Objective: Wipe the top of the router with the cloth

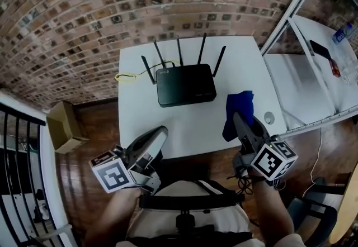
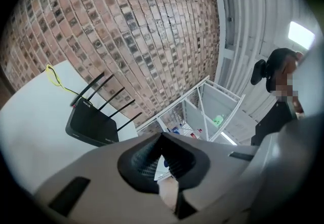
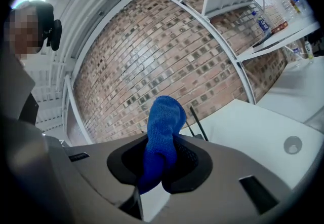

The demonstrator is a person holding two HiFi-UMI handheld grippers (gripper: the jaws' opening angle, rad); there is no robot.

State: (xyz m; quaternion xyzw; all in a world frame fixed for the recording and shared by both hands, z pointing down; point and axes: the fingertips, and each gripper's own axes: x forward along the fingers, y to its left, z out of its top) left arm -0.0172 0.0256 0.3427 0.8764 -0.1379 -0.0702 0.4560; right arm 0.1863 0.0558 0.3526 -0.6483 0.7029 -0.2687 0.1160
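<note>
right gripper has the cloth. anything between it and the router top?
Nothing visible. Only bare table lies between the cloth in the right gripper and the router. The antennas stand along the router's far edge, beyond the top, and the yellow cable lies off its far left corner.

Workroom: brick wall (image 1: 67,28), white shelving (image 1: 296,89)

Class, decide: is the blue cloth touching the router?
Apart. Head view shows bare table between the cloth, held by the right gripper, and the router.
</note>
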